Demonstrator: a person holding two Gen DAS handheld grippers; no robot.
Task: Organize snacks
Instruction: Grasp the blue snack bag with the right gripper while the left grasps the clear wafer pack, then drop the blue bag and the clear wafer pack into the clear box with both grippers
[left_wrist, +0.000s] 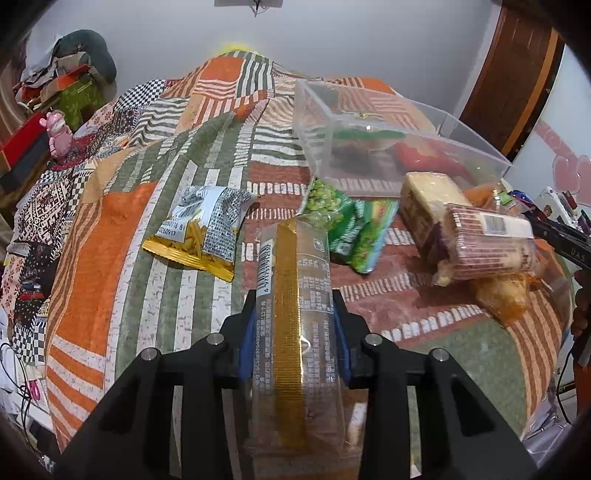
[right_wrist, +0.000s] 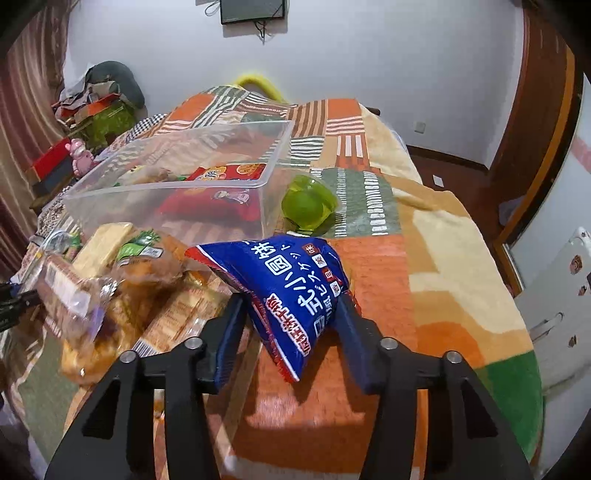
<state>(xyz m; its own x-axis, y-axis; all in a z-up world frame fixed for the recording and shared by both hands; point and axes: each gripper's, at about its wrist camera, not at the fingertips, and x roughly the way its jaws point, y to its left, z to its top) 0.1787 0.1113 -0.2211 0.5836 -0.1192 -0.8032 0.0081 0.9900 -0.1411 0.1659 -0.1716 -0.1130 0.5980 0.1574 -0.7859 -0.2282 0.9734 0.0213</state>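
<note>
My left gripper (left_wrist: 295, 306) is shut on a long clear packet with a gold stripe (left_wrist: 295, 295), held above the patterned bedspread. My right gripper (right_wrist: 291, 302) is shut on a blue snack bag (right_wrist: 288, 288), held near the front right corner of the clear plastic bin (right_wrist: 275, 162). The bin also shows in the left wrist view (left_wrist: 314, 136) and holds a red packet (right_wrist: 229, 171) and other snacks. A yellow snack bag (left_wrist: 203, 236) and a green pea bag (left_wrist: 351, 229) lie ahead of the left gripper.
A pile of wrapped biscuit and cracker packs (left_wrist: 472, 236) lies right of the green bag and also shows in the right wrist view (right_wrist: 103, 273). A green jelly cup (right_wrist: 308, 208) sits beside the bin. Clutter and a pink toy (left_wrist: 57, 133) stand off the bed's left side.
</note>
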